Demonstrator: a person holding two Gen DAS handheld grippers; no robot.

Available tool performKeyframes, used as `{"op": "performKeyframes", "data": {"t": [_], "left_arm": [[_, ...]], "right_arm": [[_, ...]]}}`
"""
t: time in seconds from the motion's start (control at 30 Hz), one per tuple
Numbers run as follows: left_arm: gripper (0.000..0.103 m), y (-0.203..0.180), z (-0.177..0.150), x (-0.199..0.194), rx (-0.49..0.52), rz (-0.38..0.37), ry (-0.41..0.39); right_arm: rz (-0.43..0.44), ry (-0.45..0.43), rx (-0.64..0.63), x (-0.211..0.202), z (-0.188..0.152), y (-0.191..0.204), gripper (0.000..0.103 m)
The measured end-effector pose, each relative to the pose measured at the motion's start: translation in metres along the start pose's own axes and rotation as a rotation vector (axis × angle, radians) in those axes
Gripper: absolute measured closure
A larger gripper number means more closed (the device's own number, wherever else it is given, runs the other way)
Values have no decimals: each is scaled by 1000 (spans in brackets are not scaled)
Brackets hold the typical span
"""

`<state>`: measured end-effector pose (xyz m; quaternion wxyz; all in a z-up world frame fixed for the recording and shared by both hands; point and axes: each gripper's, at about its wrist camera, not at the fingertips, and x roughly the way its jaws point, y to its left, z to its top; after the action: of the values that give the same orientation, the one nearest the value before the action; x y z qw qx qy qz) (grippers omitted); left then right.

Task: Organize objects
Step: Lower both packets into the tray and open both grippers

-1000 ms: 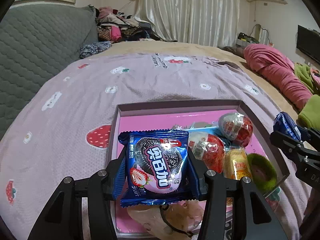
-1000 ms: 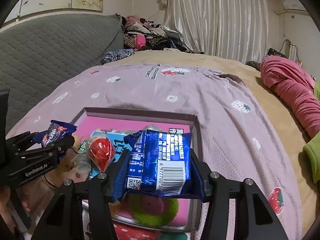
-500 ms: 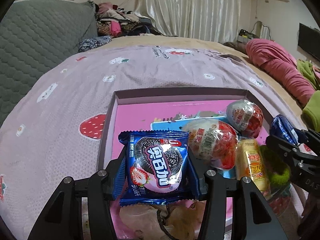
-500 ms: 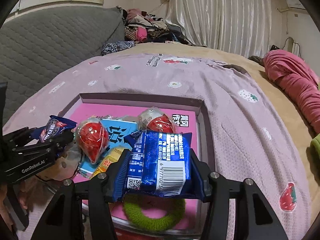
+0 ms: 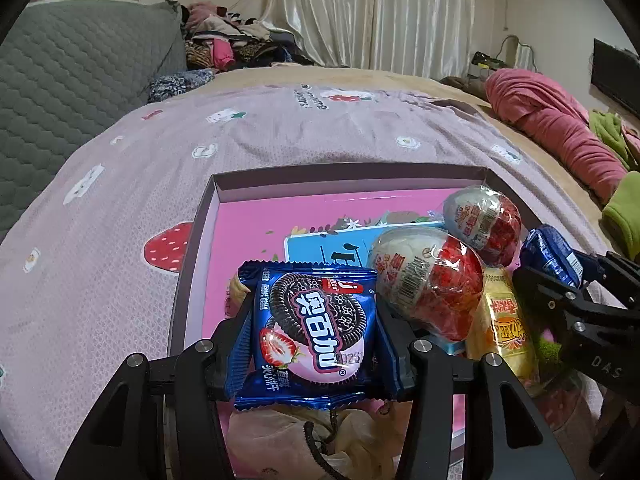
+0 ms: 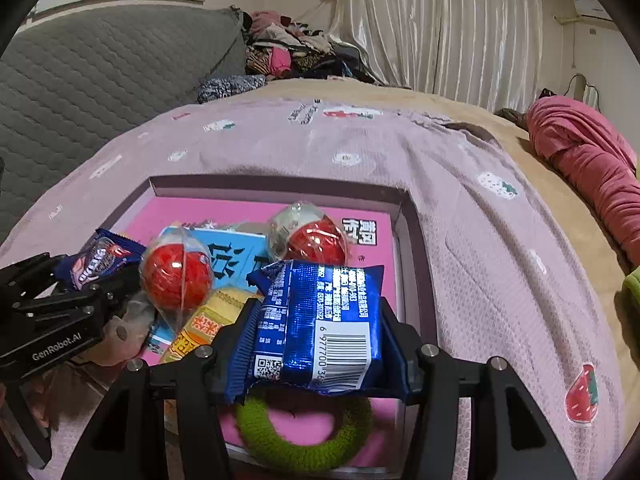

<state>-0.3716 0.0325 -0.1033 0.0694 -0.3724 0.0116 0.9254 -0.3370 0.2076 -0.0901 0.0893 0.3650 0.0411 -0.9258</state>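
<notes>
Left wrist view: the left gripper [image 5: 314,340] has its fingers clamped on either side of a blue strawberry cookie packet [image 5: 314,334], held front-side up above the near end of a shallow pink-floored box [image 5: 256,208] that sits on a bed covered by a mauve strawberry-print blanket [image 5: 120,216]. Inside the box lie two red-and-white wrapped capsule eggs [image 5: 430,280], touching each other, with a yellow snack pack [image 5: 502,326] just beside the nearer egg and a light-blue card [image 5: 316,242] beneath them. A crumpled beige bag [image 5: 304,436] lies under the held packet. At the right edge the right gripper [image 5: 560,268] grips a second blue packet [image 5: 554,250]. A rolled pink quilt [image 5: 560,124] lies far right on the bed.

Right wrist view: the right gripper [image 6: 316,344] has its fingers closed on the second blue packet [image 6: 320,324], barcode side up, over the near right part of the box [image 6: 416,240]. A green knitted ring [image 6: 304,436] lies on the box floor directly below it. The two eggs [image 6: 176,274], the yellow pack [image 6: 200,328] and the blue card [image 6: 236,248] sit beyond and to the left. At the left edge the left gripper [image 6: 88,276] holds its cookie packet [image 6: 100,258].
</notes>
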Motion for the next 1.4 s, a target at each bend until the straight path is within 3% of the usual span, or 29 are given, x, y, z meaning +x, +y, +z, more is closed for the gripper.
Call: {"op": "performKeyframes", "data": {"t": [0.53,0.63,1.13,1.4], "left_arm": [[47,0,1,3,-7,3,6],[33,1,1,4,-11,3,17],[26,-1,5,-15,-5,5,-11],[24,-1,10,-31,-19,5,-24]], "right_arm": [[7,8,21,1,0,-4,46],[7,-2,20,-1,1,-4,46],[21,-28,31,-14,1,-4,36],[29,-59,48,-31,6,-6,25]]}}
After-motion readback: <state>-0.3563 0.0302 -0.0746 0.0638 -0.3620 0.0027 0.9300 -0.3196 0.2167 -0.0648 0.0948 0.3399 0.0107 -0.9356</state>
